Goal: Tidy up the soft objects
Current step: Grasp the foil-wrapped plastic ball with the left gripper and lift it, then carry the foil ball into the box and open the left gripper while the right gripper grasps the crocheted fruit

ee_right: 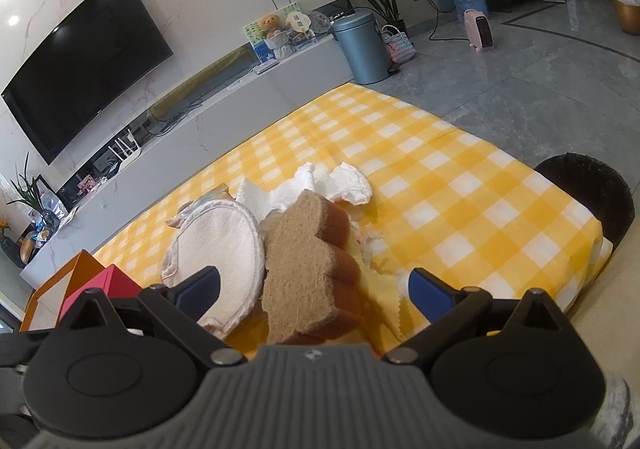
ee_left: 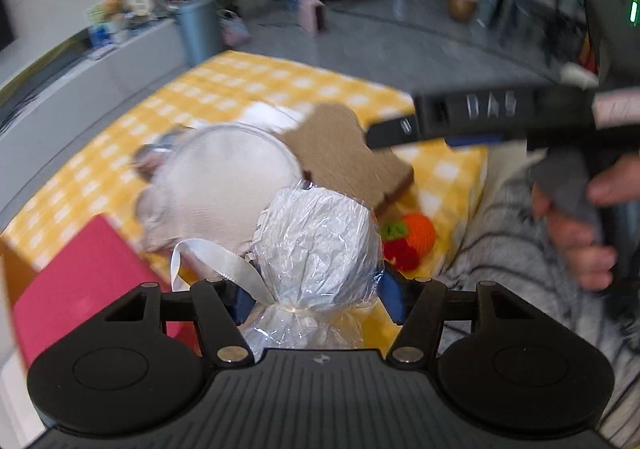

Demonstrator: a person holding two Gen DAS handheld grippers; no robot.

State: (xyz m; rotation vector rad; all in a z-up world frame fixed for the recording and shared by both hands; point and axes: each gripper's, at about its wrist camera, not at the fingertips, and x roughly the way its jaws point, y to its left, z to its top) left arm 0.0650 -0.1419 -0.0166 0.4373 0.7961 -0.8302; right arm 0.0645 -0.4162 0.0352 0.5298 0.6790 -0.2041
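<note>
While the left hand-held gripper (ee_left: 318,291) held a ball wrapped in clear plastic (ee_left: 318,245) between its blue pads, tied at the neck with a white ribbon (ee_left: 224,263), the package hung clear above the checked yellow cloth (ee_right: 460,185) covering the counter. The right hand-held gripper (ee_right: 314,291) stood wide and empty, hovering over a brown bear-shaped sponge (ee_right: 308,269), with nothing pressed between its pads. Beside the sponge lay a round white cloth pad (ee_right: 224,245), and behind both sat crumpled white tissue (ee_right: 320,185). A small knitted toy in orange, red and green (ee_left: 408,239) rested near the counter's edge in the left wrist view. A red box (ee_left: 80,281) appeared at the left, a likely destination, though its inside was hidden. Judged from this arrangement, sorting was at an early stage: one item was lifted, while sponge, pad, tissue and toy remained loose.
</note>
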